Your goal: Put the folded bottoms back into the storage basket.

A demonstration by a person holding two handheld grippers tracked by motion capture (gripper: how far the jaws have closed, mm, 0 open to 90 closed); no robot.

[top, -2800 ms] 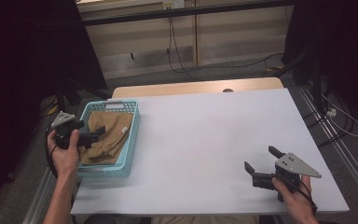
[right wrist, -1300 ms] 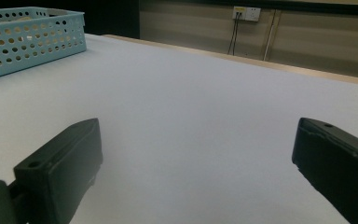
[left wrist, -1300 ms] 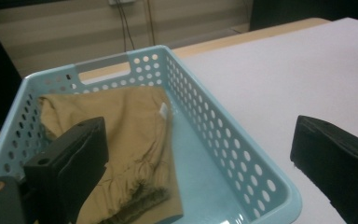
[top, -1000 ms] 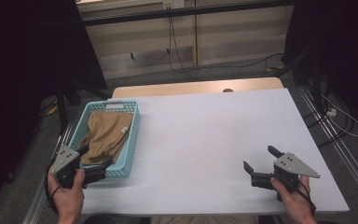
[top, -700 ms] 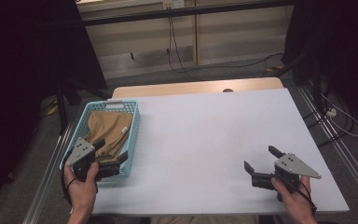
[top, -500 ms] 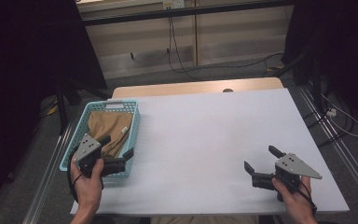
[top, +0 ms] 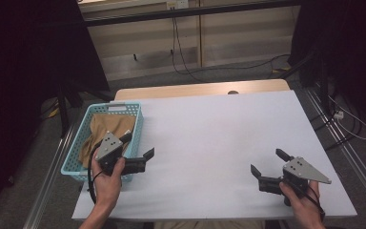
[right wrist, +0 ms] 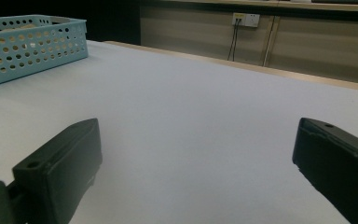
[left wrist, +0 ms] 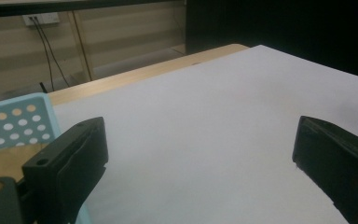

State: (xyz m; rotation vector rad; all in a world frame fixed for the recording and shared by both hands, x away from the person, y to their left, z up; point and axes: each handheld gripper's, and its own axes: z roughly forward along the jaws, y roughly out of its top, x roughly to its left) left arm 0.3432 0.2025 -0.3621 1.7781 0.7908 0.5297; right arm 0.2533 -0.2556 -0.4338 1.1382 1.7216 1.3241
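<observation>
Left gripper (top: 139,146) has its jaws spread wide and empty, held over the near right corner of the light-blue basket (top: 74,164) at roughly 8 o'clock on the table (top: 209,138), jaws aimed toward 3 o'clock across bare white surface. The tan cloth (top: 106,131) lies bunched inside the basket, just at 10 o'clock from that gripper and not touched by it. Right gripper (top: 268,165) sits at about 4 o'clock, low over the table, jaws also wide and gripping nothing, pointing toward 9 o'clock with the basket (right wrist: 28,46) well apart from it.
</observation>
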